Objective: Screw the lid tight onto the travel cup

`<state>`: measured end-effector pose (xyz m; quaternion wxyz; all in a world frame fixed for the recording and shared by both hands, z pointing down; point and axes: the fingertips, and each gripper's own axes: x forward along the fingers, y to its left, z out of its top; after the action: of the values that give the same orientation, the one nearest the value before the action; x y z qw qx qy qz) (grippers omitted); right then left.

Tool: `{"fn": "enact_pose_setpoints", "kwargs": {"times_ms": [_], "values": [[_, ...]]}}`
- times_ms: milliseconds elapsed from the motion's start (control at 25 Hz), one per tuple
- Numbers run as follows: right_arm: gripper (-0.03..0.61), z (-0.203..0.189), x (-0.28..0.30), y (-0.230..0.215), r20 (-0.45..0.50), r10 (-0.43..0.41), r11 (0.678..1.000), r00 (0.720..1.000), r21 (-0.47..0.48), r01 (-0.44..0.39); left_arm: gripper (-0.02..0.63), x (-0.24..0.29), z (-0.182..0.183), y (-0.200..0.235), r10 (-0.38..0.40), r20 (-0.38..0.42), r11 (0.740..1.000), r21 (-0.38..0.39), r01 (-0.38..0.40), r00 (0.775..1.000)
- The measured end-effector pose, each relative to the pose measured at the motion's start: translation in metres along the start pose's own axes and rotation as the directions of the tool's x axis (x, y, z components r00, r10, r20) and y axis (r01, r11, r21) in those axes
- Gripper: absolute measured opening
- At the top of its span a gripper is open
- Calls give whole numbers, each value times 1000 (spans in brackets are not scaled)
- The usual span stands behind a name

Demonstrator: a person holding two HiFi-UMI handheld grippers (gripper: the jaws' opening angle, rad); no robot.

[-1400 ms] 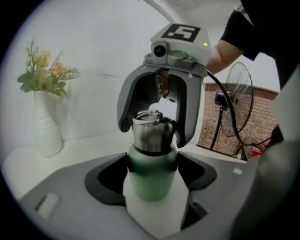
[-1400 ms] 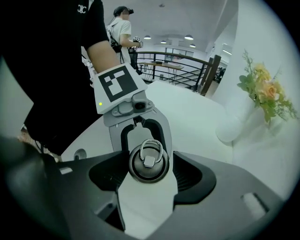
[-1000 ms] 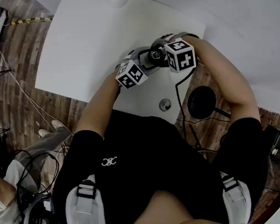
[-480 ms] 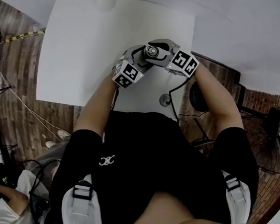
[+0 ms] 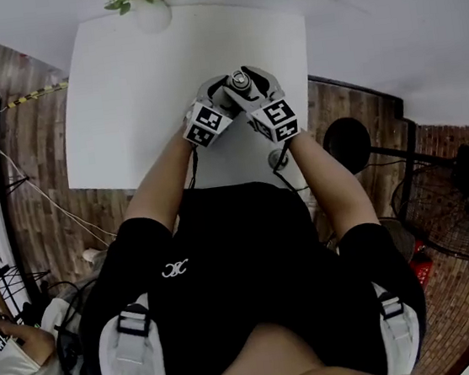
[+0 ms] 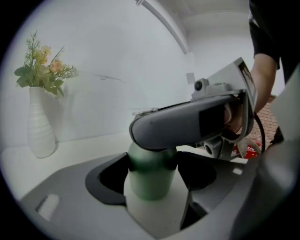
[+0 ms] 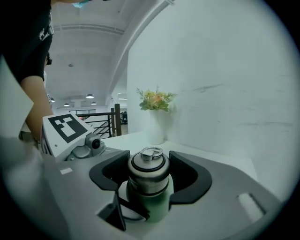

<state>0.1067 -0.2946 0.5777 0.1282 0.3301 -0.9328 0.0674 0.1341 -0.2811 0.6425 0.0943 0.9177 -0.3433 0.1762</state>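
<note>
While left gripper (image 6: pixel 152 171) clamps cup (image 6: pixel 151 183) (right gripper (image 7: pixel 150 177): lid (image 7: pixel 147 168))

Travel cup (image 6: pixel 152 180): green, matte, stood upright over the white table's (image 5: pixel 120 86) right half.
Lid (image 7: pixel 148 171): metal, ring-topped, sat on the cup's mouth.

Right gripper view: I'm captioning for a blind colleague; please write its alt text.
The right gripper grips the steel lid of a green travel cup. A white vase of flowers stands on the white table behind it.
</note>
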Motion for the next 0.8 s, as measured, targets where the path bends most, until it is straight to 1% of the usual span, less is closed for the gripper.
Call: {"fn": "enact_pose_setpoints", "kwargs": {"times_ms": [120,200,280,360,400,440,480,520,560,600,640,680,720,800], "values": [[261,-3,6,-5,20,-97,995,995,40,96,383,3,-4,7,0,-2,1000,-2,0,1000],[261,-3,16,-5,20,-127,991,992,51,126,383,1,-7,16,1,-1,1000,-4,-1,1000],[261,-3,21,-4,10,-122,991,992,59,122,383,0,-9,21,-1,-2,1000,-3,1,1000],[261,-3,20,-2,-10,-90,995,996,45,91,383,-1,-9,21,-4,-2,1000,-2,4,1000],[264,-2,18,-1,-21,-69,998,997,8,70,383,0,-9,20,-6,-2,1000,-1,6,1000],[293,-1,15,2,-34,-41,998,999,-53,39,383,0,-9,20,-8,-1,1000,-1,8,1000],[305,0,12,6,-56,-1,992,998,-129,-6,383,0,-9,20,-9,0,1000,-2,9,1000],[305,-2,9,10,-91,48,975,995,-211,-66,383,1,-8,21,-10,2,1000,-1,10,1000],[315,-7,6,13,-143,98,946,985,-293,-136,383,0,-8,21,-10,2,1000,-1,10,1000],[316,-14,3,15,-209,141,904,968,-372,-212,383,0,-8,21,-10,2,1000,0,10,1000],[316,-20,0,16,-286,174,847,942,-445,-292,383,0,-8,21,-11,1,1000,0,11,1000],[316,-25,-4,15,-368,195,776,909,-510,-372,383,0,-9,20,-12,0,1000,1,12,1000],[316,-29,-7,13,-449,201,693,871,-563,-451,383,1,-8,20,-14,-1,1000,1,14,1000],[316,-31,-10,9,-581,180,507,793,-636,-581,383,1,-8,20,-17,-2,1000,2,17,1000]]}}
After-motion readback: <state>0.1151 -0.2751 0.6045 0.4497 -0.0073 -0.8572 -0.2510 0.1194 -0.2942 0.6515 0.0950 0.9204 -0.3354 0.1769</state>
